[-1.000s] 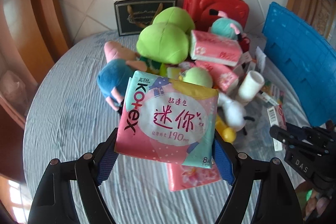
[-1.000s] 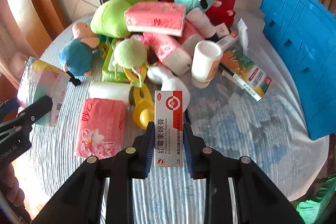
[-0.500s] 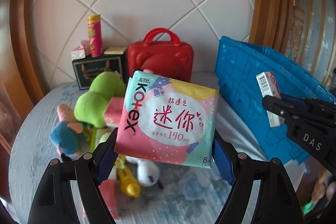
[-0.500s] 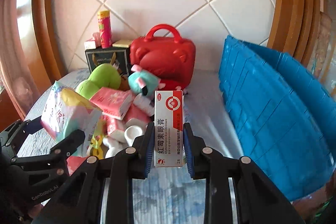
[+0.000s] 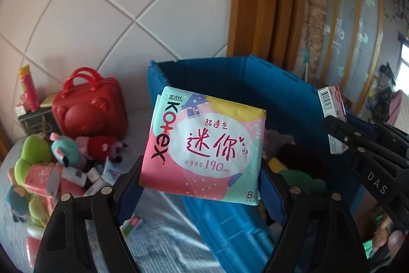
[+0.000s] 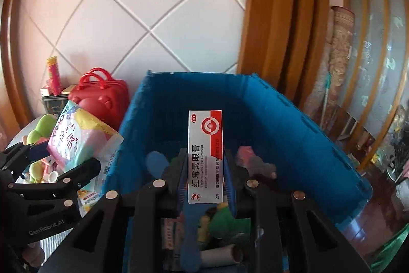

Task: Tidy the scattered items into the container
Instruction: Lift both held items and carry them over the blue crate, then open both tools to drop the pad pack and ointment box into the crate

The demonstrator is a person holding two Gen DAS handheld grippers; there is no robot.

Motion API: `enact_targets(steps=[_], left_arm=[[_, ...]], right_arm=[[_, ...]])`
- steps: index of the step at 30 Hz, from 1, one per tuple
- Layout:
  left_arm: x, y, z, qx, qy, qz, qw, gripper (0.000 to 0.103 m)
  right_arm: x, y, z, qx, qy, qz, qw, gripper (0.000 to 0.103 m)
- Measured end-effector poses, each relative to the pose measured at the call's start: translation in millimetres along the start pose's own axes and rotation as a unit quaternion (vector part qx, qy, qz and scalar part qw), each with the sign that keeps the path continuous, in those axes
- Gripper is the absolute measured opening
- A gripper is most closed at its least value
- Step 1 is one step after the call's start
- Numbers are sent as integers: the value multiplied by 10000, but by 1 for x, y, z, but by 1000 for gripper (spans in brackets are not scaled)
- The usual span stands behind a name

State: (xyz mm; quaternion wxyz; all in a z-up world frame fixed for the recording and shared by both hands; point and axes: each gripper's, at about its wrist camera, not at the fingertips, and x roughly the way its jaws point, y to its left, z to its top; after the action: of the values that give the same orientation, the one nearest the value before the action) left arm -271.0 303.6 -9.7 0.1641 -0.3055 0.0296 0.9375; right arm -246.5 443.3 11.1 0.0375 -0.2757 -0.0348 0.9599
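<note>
The left gripper [image 5: 200,175] pinches a Kotex pad pack [image 5: 204,145] by its sides, mid-frame, over the near wall of the blue crate [image 5: 230,76]. The right gripper [image 6: 205,181] has its jaws nearly together on an upright eye ointment box [image 6: 205,157], centre frame, above the crate's open interior. A red handbag-shaped case [image 5: 89,106] and plush toys [image 5: 33,155] sit at left.

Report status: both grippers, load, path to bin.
Left gripper clamps pastel pad packet. Right gripper clamps white-red ointment box. Blue plastic crate ahead, part-filled. Path clear.
</note>
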Motion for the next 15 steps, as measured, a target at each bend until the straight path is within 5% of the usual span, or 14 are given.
enact_targets(steps=[5,15], left_arm=[[21,-52,9,231,231,-243,9992,81],[13,-74,21,523,109,155,9985,86]], right_arm=[[18,-47,-10,214,261,-169,9993,25],[20,-81,-17,431,263,-54,9987,26]])
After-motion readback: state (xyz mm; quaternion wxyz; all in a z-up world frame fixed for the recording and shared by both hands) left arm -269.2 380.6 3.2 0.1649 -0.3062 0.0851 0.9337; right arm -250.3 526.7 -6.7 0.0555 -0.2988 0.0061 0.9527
